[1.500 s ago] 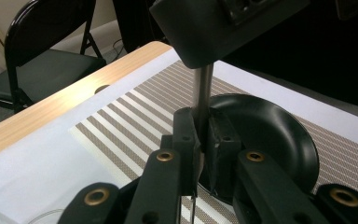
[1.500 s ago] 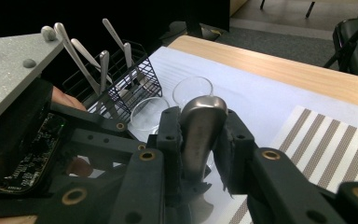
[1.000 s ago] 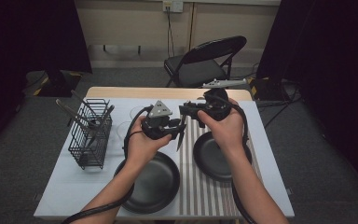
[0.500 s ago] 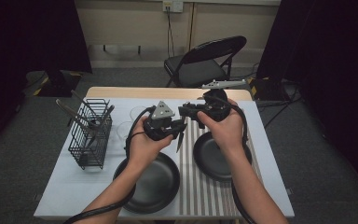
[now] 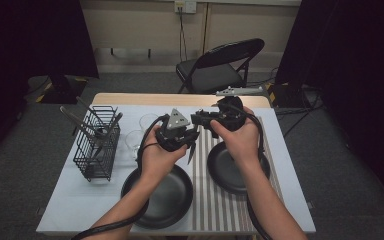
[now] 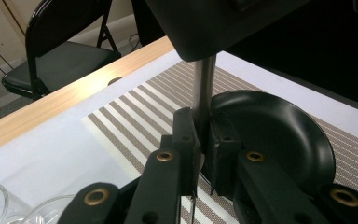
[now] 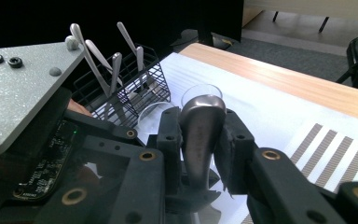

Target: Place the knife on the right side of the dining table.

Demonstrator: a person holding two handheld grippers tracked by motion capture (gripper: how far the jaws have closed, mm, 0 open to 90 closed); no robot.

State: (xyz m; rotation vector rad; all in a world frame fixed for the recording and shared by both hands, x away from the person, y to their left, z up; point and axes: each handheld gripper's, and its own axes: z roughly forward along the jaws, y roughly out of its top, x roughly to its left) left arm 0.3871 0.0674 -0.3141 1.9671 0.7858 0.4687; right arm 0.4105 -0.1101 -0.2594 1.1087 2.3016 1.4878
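Both grippers [image 5: 196, 131] [image 5: 204, 120] clamping one knife [image 6: 204, 88], mid-table

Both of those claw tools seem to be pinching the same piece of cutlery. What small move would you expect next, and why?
Probably the right gripper lets go. The left gripper has just been closing on the utensil's lower part while the right one clamps its handle end, so this looks like a hand-over above the striped mat.

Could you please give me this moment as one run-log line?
left gripper: just closed on knife | right gripper: holds knife handle | both above striped mat, between two black pans
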